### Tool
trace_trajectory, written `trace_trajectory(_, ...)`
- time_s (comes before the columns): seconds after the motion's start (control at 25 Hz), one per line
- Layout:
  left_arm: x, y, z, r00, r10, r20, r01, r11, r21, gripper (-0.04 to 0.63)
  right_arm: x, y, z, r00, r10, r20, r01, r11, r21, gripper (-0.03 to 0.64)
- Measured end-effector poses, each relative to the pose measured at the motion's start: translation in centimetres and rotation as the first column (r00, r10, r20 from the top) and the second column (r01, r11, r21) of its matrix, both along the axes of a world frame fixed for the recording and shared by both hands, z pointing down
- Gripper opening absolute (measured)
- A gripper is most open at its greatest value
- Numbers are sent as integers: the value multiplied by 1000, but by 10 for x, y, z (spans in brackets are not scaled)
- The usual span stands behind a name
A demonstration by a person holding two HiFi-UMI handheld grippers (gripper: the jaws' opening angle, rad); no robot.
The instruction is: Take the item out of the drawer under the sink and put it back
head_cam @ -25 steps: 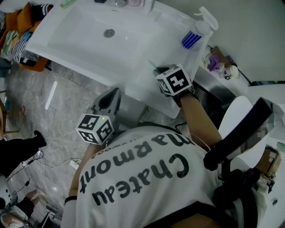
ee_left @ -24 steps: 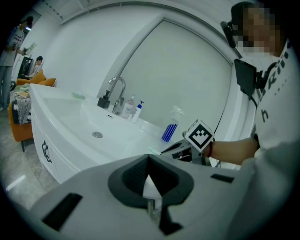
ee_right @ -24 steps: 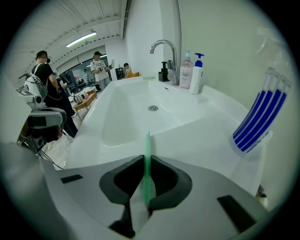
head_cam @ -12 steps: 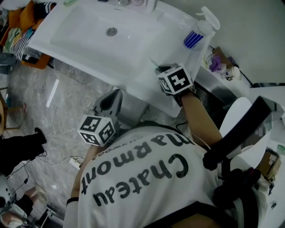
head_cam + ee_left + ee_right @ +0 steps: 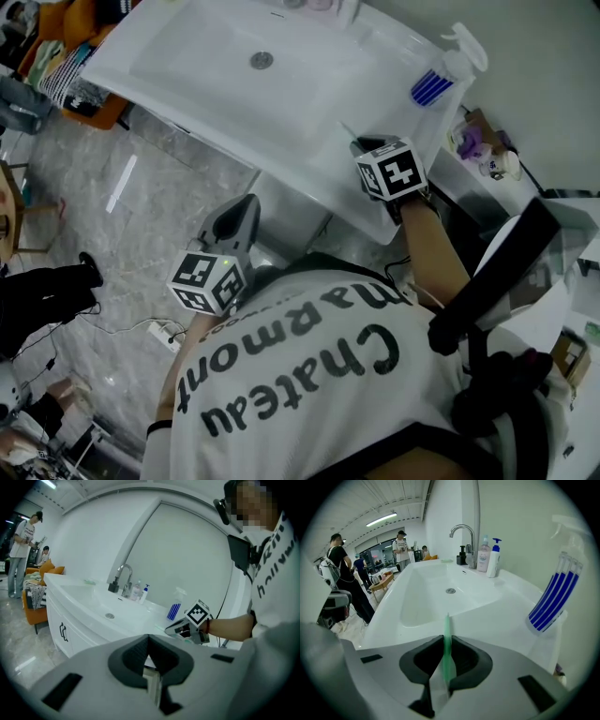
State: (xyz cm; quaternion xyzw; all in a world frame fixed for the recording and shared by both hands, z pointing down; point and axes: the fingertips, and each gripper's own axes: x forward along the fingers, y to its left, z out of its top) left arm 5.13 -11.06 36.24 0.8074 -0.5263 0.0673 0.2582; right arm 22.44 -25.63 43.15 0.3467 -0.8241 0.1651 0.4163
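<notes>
The right gripper point(image 5: 446, 645) pinches a thin green plastic strip point(image 5: 447, 632) edge-on between its pads, above the flat front-right rim of the white sink point(image 5: 432, 590). A blue-striped spray bottle point(image 5: 551, 599) stands further along that rim, to the strip's right. The left gripper point(image 5: 148, 641) has its jaws pressed together on nothing and is held off the sink's front edge, level with the cabinet point(image 5: 63, 632) below it.
</notes>
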Motion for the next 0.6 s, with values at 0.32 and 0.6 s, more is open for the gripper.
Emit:
trace_trajectory(0.32, -18, 24, -4, 1000, -12, -10, 12, 1000, 1, -3, 10, 4, -5, 997, 71, -10, -71, 997, -2, 120)
trace_trajectory(0.6, -49, 49, -19, 1000, -28, -10, 28, 1000, 10, -3, -3, 18, -59, 983, 133, 123, -146, 984, 103, 54)
